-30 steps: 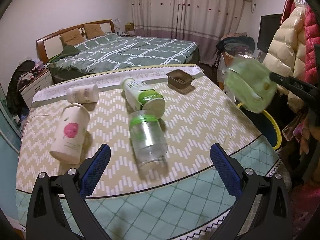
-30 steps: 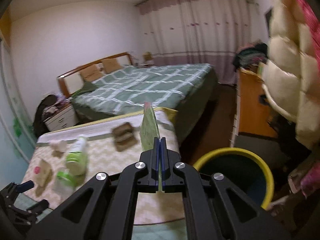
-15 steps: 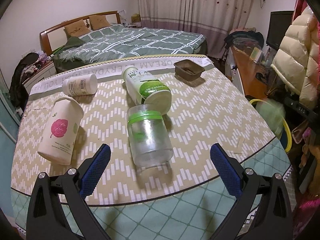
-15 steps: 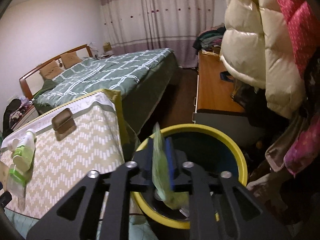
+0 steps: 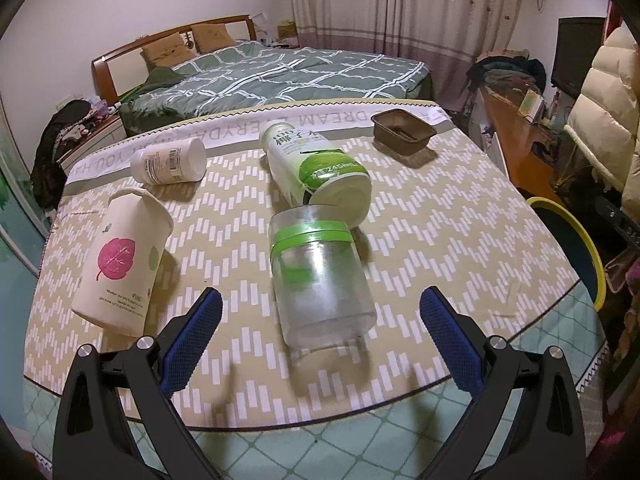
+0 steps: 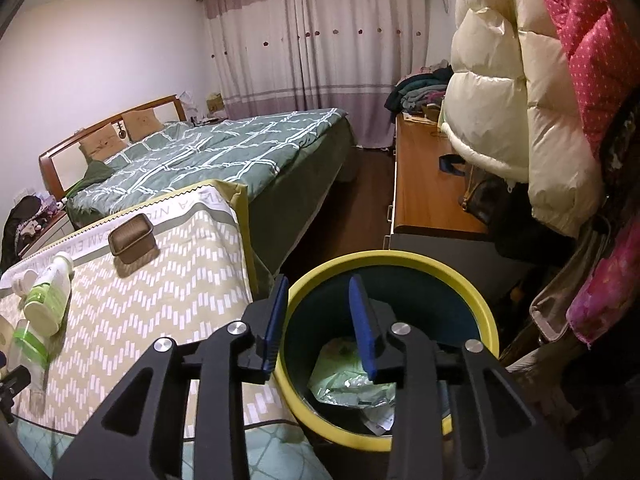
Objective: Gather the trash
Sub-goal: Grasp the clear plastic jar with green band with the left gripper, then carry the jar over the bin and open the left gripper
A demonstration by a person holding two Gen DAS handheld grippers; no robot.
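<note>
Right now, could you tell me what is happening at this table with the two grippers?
A person is clearing trash from the table with two handheld grippers. The right gripper hangs over the yellow-rimmed bin, its jaws opening with nothing between them; a green wrapper lies inside the bin. The left gripper is wide, its jaws closing a little, and points at the clear plastic jar lying on its side, not touching it. A coconut-drink bottle, paper cup, white pill bottle and brown tray remain.
</note>
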